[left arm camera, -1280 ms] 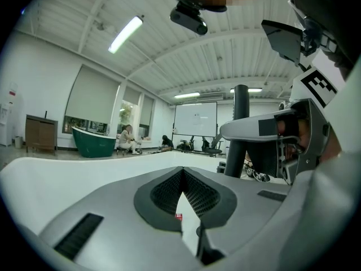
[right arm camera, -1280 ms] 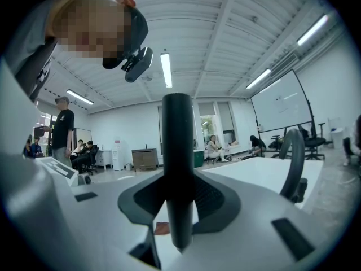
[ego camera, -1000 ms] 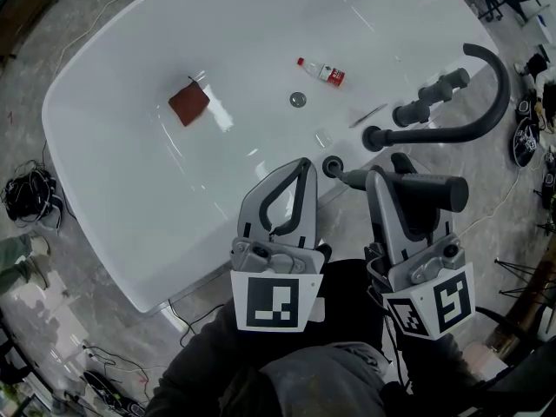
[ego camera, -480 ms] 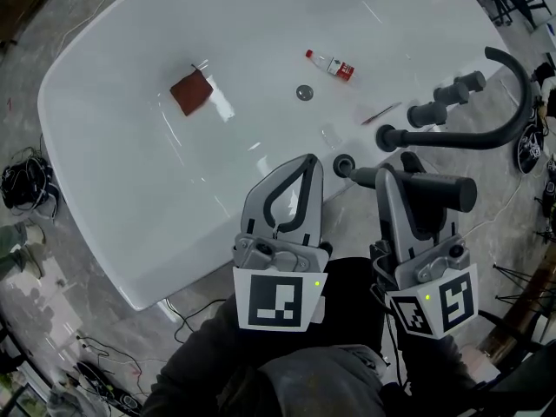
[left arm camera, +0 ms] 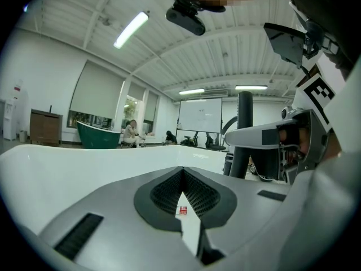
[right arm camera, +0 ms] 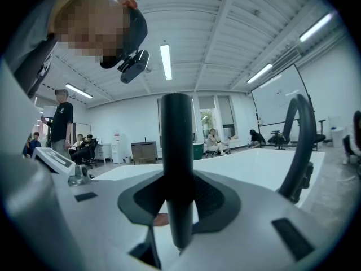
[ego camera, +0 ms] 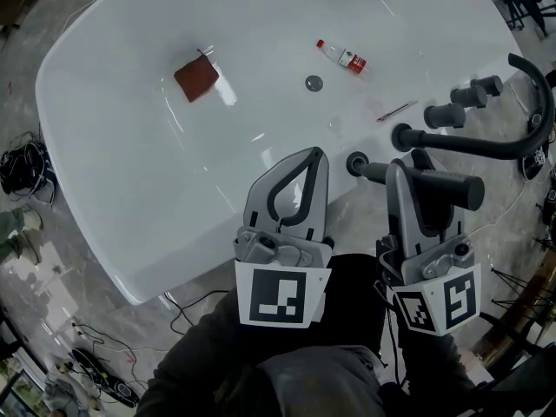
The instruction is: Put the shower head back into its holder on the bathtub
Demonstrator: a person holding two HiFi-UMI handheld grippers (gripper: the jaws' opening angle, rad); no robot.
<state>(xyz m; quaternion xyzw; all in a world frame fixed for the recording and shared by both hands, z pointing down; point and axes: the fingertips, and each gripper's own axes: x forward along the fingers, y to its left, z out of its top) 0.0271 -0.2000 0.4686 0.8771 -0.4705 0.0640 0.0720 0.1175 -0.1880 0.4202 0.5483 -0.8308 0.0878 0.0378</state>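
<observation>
Both grippers hung side by side at the near rim of the white bathtub [ego camera: 104, 198], with a narrow gap between them. On the right gripper [ego camera: 405, 170] the jaws were clamped on the dark shower head [ego camera: 453, 189], which lay crosswise in them. Its thicker end stuck out to the right past the gripper. Its thinner end pointed left at the round holder [ego camera: 357, 163] set in the near rim; whether the two touched could not be told. On the left gripper [ego camera: 310, 156] the jaws were pressed together at the tips with nothing between them, just left of the holder.

Along the rim to the right of the holder stood the curved tap [ego camera: 486, 144], its base near the shower head and its arch reaching out past the right edge. Two knobs [ego camera: 447, 115] sat just beyond it. A thin stick [ego camera: 396, 110] lay inside the tub near the tap's base.

Ahead of the left gripper the tub's inside spread wide and white. A drain [ego camera: 314, 82] and a small bottle [ego camera: 341, 56] lay toward the far side, well apart from the grippers. A reddish cloth [ego camera: 196, 78] lay toward the far left. Cables [ego camera: 22, 176] lay on the floor [ego camera: 35, 33] past the left edge
</observation>
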